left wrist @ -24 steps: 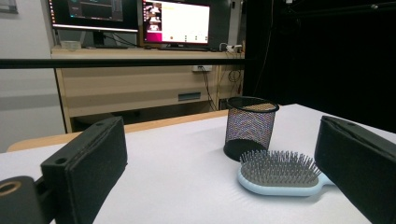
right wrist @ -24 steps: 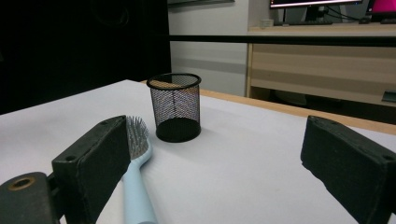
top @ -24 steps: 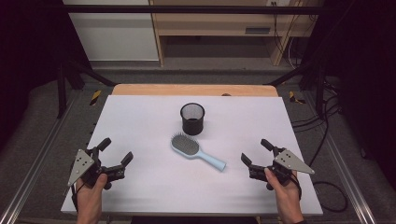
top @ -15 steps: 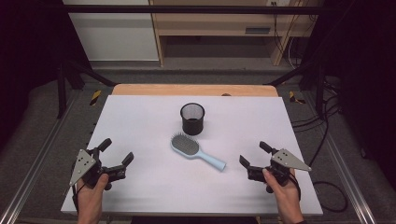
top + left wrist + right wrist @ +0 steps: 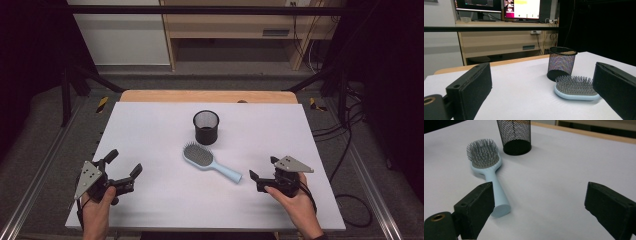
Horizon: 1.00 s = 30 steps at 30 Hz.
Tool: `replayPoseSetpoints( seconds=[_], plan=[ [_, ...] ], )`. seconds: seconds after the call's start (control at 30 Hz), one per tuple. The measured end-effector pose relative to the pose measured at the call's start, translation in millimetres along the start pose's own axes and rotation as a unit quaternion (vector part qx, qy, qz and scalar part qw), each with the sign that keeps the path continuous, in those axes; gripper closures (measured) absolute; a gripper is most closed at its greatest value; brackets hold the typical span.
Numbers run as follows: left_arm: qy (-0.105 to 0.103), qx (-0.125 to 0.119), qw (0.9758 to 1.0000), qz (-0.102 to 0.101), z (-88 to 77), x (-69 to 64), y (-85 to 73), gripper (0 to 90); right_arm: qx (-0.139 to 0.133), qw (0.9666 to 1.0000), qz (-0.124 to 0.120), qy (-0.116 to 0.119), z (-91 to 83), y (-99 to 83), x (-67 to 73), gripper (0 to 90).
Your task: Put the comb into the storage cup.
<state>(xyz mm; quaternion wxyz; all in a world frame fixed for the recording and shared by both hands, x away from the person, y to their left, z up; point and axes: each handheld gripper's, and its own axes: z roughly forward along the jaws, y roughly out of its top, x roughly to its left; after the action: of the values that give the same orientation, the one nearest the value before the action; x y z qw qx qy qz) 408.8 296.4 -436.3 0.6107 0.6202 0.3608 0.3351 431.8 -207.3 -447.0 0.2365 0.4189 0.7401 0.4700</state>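
Light-blue hairbrush [image 5: 210,161] lies bristles-up just in front of the black mesh pen cup [image 5: 206,127]. Right gripper [image 5: 263,168] near the brush's handle end, jaws spread, empty. Left gripper [image 5: 124,164] well apart from the brush, jaws spread, empty.

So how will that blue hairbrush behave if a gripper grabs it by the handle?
The hairbrush looks like rigid plastic, so it should stay stiff. Its smooth, rounded handle may slip or twist between the pads. The wide bristled head probably outweighs the handle, so it may droop head-down if held near the end.
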Motion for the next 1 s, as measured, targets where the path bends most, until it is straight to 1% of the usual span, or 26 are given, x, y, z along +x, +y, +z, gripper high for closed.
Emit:
replayPoseSetpoints(
  seconds=[0.03, 0.1, 0.17, 0.23, 0.27, 0.3, 0.33, 0.37, 0.53, 0.77, 0.8, 0.9, 0.93, 1.0],
  plan=[
    [0.000, 0.000, 1.0000, -0.001, -0.3, 0.1, 0.0, 2.4, 0.011, 0.9999, 0.002, 0.003, 2.3, 2.3, 0.6, 9.8],
    [0.000, -0.001, 1.0000, -0.004, -0.6, 0.1, -0.3, 2.3, 0.029, 0.9995, -0.014, 0.005, 6.4, 6.6, 2.0, 10.9],
    [0.000, 0.001, 1.0000, -0.003, -0.9, 0.3, -0.4, 2.3, 0.047, 0.9986, -0.020, 0.014, 9.9, 11.4, 4.6, 11.7],
    [0.000, 0.000, 1.0000, -0.004, -0.5, 0.0, -0.3, 2.3, 0.064, 0.9971, -0.032, 0.025, 13.5, 16.4, 7.6, 12.5],
    [0.001, 0.000, 1.0000, -0.004, -0.5, -0.1, -0.3, 2.3, 0.072, 0.9963, -0.038, 0.031, 15.0, 19.2, 9.6, 12.7],
    [0.001, 0.000, 1.0000, -0.004, -0.5, -0.1, -0.3, 2.3, 0.072, 0.9963, -0.038, 0.031, 15.0, 19.2, 9.6, 12.7],
    [0.001, 0.000, 1.0000, -0.003, -0.5, -0.1, -0.3, 2.3, 0.083, 0.9945, -0.051, 0.040, 17.6, 24.5, 13.8, 13.0],
    [0.000, 0.002, 1.0000, -0.002, -0.6, -0.3, -0.4, 2.3, 0.087, 0.9936, -0.058, 0.041, 18.9, 27.3, 15.6, 13.0],
    [-0.003, 0.003, 1.0000, -0.001, -0.3, -2.0, -0.7, 2.3, 0.111, 0.9893, -0.079, 0.053, 24.9, 39.2, 22.0, 13.3],
    [-0.003, 0.003, 1.0000, -0.003, -0.3, -1.0, -0.8, 2.3, 0.140, 0.9838, -0.093, 0.064, 37.3, 49.3, 28.9, 13.0],
    [-0.003, 0.003, 1.0000, -0.003, -0.3, -1.0, -0.8, 2.3, 0.140, 0.9838, -0.093, 0.064, 37.3, 49.3, 28.9, 13.0],
    [-0.003, 0.002, 1.0000, -0.005, -0.4, -1.1, -0.8, 2.3, 0.158, 0.9803, -0.095, 0.071, 45.4, 52.6, 31.6, 13.0],
    [-0.003, 0.003, 1.0000, -0.004, -0.4, -1.1, -0.9, 2.3, 0.167, 0.9780, -0.101, 0.073, 50.7, 54.8, 33.7, 12.9],
    [-0.003, 0.003, 1.0000, -0.004, -0.4, -1.3, -0.9, 2.4, 0.176, 0.9759, -0.106, 0.074, 56.1, 56.5, 35.6, 12.9]
  ],
)
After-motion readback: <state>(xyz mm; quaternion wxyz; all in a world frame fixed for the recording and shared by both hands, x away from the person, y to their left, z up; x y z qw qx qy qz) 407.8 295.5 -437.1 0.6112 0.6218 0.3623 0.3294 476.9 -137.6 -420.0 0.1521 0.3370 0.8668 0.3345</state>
